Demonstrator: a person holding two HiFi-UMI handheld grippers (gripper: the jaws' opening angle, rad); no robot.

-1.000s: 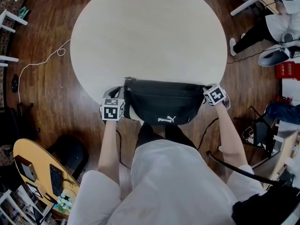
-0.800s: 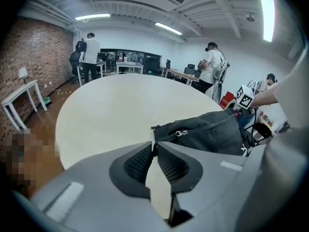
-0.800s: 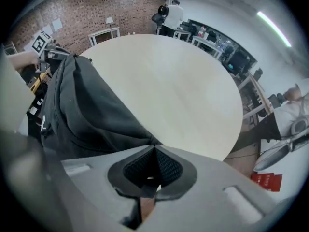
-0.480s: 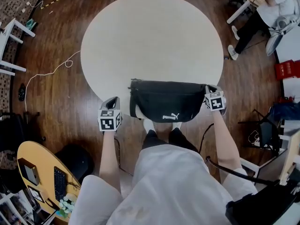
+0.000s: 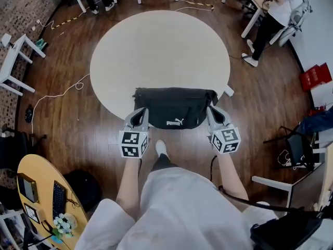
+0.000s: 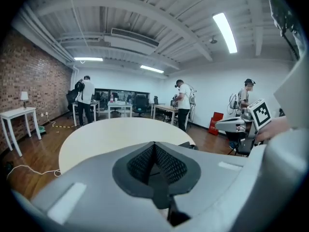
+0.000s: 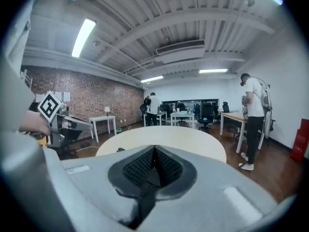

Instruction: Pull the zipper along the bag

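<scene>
A black waist bag (image 5: 174, 107) with a white logo lies flat at the near edge of the round pale table (image 5: 156, 51). My left gripper (image 5: 140, 112) hovers just off the bag's near left corner, shut with nothing between its pads (image 6: 145, 161). My right gripper (image 5: 212, 110) sits by the bag's near right corner, also shut and empty. Both point up and away over the table, so the left gripper view catches only a sliver of the bag (image 6: 189, 145). From here I cannot make out the zipper pull.
A white side table (image 5: 15, 56) stands at the far left and a yellow desk (image 5: 39, 191) with a keyboard at the lower left. A white cable (image 5: 57, 95) trails on the wood floor. People (image 5: 278, 14) stand by desks at the back right. A red box (image 5: 314, 76) sits at the right.
Both grippers have come off the bag's two ends and drawn back toward me, to its near corners. The left jaws closed fully. The head view has tilted forward.
</scene>
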